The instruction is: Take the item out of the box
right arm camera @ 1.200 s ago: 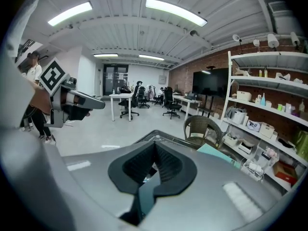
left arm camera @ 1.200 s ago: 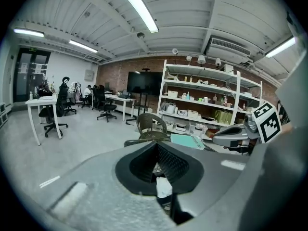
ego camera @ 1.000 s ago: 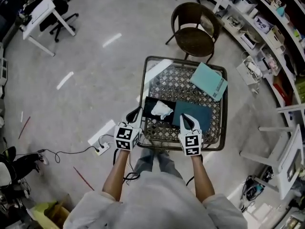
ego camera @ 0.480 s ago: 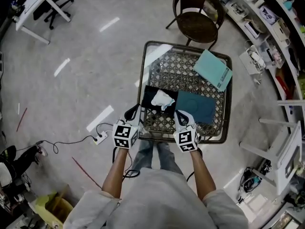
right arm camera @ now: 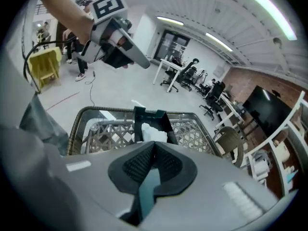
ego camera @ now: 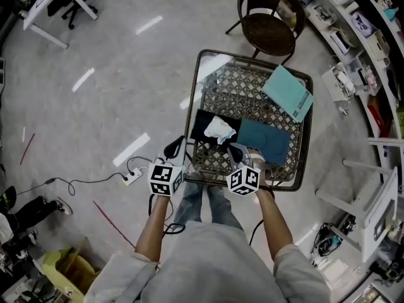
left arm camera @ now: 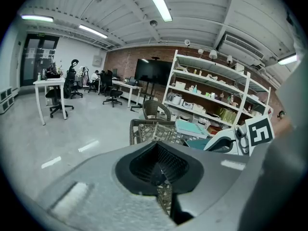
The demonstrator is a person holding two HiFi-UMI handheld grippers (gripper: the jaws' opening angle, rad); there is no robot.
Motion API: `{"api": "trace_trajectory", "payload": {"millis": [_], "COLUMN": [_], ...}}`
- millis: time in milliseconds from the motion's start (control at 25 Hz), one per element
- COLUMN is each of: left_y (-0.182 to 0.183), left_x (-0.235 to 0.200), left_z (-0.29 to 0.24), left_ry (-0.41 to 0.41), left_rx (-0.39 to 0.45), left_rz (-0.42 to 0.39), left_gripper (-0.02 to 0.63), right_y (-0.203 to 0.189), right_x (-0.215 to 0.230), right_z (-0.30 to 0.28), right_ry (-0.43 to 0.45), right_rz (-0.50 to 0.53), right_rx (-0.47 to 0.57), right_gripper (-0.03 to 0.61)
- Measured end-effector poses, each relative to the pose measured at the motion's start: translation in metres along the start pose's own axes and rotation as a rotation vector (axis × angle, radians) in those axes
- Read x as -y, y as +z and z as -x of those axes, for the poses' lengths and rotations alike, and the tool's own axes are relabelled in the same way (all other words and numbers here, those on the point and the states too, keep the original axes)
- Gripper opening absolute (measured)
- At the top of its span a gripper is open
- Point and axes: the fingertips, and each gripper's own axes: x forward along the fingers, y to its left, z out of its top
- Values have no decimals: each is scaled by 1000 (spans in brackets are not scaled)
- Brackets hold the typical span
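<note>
Right gripper (ego camera: 235,149) swung toward black box (ego camera: 201,126) holding white item (ego camera: 220,129).

Open-plan office / lab-type workspace. Evidence: white desks (left arm camera: 48,82) w/ black swivel chairs (left arm camera: 113,91), a big dark screen (left arm camera: 153,73) against a brick back wall (left arm camera: 122,64), tall white shelving (left arm camera: 207,93) packed w/ boxes & misc. gear, strip lights (left arm camera: 156,1) on a white panelled ceiling. Polished grey floor (ego camera: 95,118) w/ a power strip (ego camera: 132,180) & loose cable. Low wicker surface (ego camera: 233,96) & wicker chair (ego camera: 271,24) stand mid-floor.
</note>
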Motion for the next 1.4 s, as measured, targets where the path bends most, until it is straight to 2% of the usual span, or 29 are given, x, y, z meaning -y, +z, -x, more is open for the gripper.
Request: {"api": "trace_trajectory", "payload": {"millis": [160,320,480,520,600,720,920,1080,1400], "left_y": [-4,-6,-9,-9,-9,-12,-16,-18,-17], "left_x": [0,-2,-6,-6,-7,-9,-16,-21,-28], "left_z": [2,3,7,8,9,11,15,18,22], "left_ry": [4,9,17,19,20,25,34,43,52], "left_rx": [-2,-2,0,1,2,2,-3,-4,-3], "left_rz": [9,17,24,25,29,35,44,50,56], "left_gripper": [5,5,5,5,5,5,5,5,5], "right_y": [-6,-10,-14,-16,-20,-22,-27,-25,-25], "right_x": [-7,-10,-14,-15,-14,-20,-25,-26,-32], "right_z": [-11,-20,-31,-34,-41,-53,-73,-81,-89], "right_ry": [40,85,137,150,163,189,225,247,320], "right_rz": [178,313,364,374,403,441,568,596,549], "right_rx": [-43,-77,-122,-137,-171,-184,-235,-245,-253], "right_gripper": [0,0,6,64,109,114,123,114,71]}}
